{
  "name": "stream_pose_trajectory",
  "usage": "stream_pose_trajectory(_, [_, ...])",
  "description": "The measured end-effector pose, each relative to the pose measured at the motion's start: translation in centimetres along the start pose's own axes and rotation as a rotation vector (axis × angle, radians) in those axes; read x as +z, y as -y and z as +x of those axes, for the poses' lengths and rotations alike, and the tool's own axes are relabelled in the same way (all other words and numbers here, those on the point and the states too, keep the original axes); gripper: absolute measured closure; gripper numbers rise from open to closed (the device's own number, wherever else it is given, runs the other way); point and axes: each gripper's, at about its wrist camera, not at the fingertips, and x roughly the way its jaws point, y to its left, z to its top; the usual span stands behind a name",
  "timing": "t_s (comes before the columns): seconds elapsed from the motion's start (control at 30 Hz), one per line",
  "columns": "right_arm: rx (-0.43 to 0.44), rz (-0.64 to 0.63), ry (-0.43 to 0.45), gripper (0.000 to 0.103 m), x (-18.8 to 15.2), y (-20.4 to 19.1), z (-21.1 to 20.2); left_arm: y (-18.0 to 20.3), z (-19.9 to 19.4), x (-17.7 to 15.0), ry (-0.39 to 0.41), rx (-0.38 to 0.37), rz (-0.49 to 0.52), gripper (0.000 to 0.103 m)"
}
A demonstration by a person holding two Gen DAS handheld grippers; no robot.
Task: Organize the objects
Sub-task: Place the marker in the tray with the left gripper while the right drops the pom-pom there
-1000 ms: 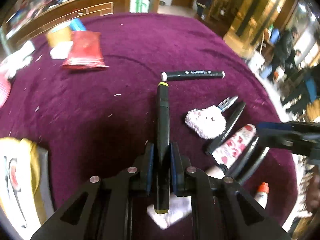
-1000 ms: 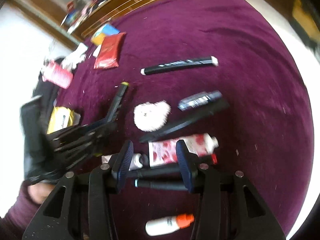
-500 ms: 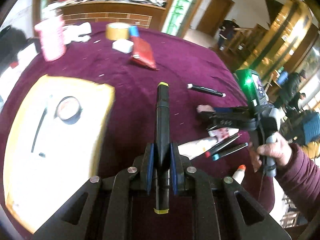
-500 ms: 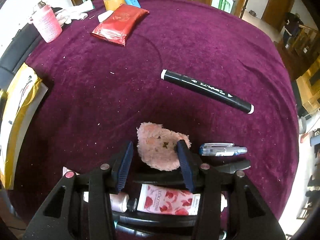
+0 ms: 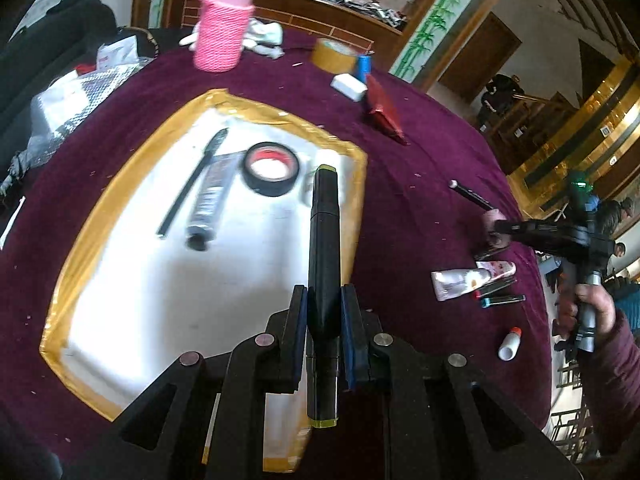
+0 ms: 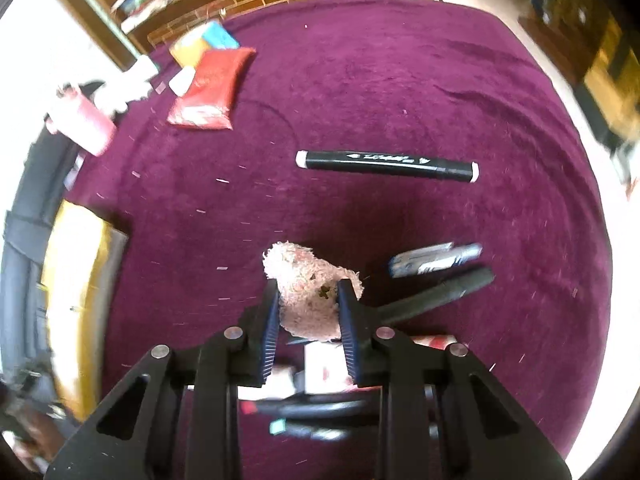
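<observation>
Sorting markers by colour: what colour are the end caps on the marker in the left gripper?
Yellow-green, on the marker; left wrist view.

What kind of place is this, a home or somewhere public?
Probably a public hall, such as a hotel or restaurant lobby, not a home. A large round table in purple cloth stands near gold-trimmed columns, a wooden counter and people beyond.

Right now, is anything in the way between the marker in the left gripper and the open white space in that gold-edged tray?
Nothing visible blocks it. The left gripper holds the yellow-capped marker above the tray. The tape roll, tube and thin black stick lie at the far end, leaving the near white floor bare.
</observation>
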Motion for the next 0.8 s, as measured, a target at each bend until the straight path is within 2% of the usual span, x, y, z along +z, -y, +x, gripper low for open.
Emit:
stream_pose_trajectory(0.17, [0.131, 0.051, 0.013, 0.078, -1.3, -4.1, -1.9, -2.4, 0.8, 0.5, -0.044, 0.005, 0.017, 0.090])
stream_pose_trajectory(0.4, [0.276, 0.008, -0.050, 0.078, -3.6, -14.6, -0.6, -4.2, 4.2, 2.5, -0.140, -0.006, 0.075, 0.090])
stream_pose_trajectory(0.5, [0.282, -0.020, -0.073, 0.078, -4.3, -18.6, 0.7, -4.9, 5.7, 3.5, -0.179, -0.019, 0.076, 0.090])
stream_pose_trajectory(0.67, [0.292, -0.026, -0.113, 0.077, -5.0, -22.7, 3.1, -5.6, 7.2, 4.5, -0.200, -0.009, 0.093, 0.090])
stream_pose_trajectory(0.73, [0.289, -0.023, -0.126, 0.077, -5.2, -23.9, 4.0, -5.8, 7.1, 4.7, -0.188, -0.034, 0.095, 0.087])
stream_pose_trajectory(0.8, [0.268, -0.025, -0.130, 0.077, -5.2, -24.7, 4.9, -6.0, 6.7, 4.6, -0.175, -0.063, 0.090, 0.077])
